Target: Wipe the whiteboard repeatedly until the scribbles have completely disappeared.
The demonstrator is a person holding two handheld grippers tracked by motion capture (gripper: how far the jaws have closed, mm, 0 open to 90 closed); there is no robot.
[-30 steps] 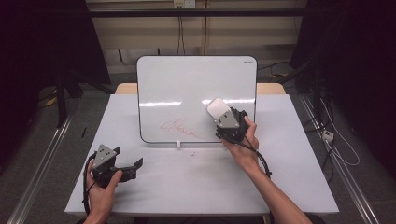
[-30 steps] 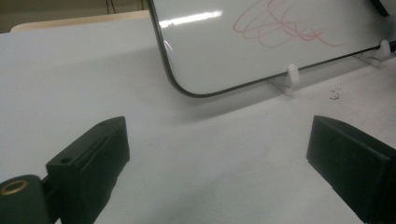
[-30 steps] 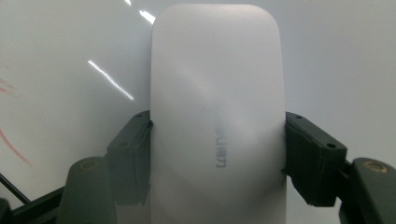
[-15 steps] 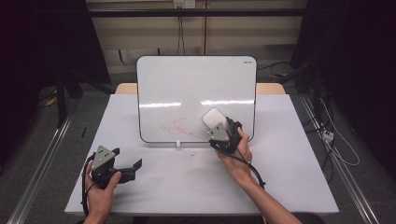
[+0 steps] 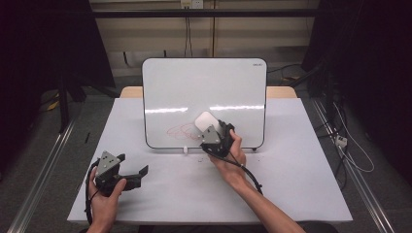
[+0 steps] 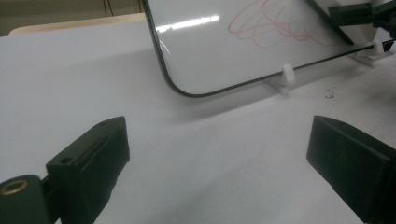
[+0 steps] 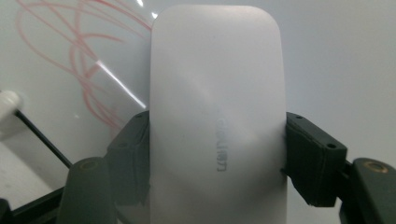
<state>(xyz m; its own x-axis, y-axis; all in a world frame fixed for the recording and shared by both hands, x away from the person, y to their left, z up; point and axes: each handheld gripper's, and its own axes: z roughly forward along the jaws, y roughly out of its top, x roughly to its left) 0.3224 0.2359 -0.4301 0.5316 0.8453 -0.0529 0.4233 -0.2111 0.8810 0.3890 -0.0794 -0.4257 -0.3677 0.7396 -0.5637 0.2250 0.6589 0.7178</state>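
Right gripper point(image 5: 210, 130) clamps the white eraser point(image 7: 217, 116) against the whiteboard point(image 5: 204, 82), red scribble point(image 5: 180, 130) at its 9 o'clock judged unerased; left gripper point(image 5: 138, 173) rests wide open, empty

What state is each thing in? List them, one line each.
Whiteboard: upright on the table, propped on small white feet.
Red scribble: not wiped off, low on the board.
White eraser: clamped between the right tongs' jaws, at the board beside the scribble.
Right tongs: shut on the eraser.
Left tongs: open, empty, low over the table.
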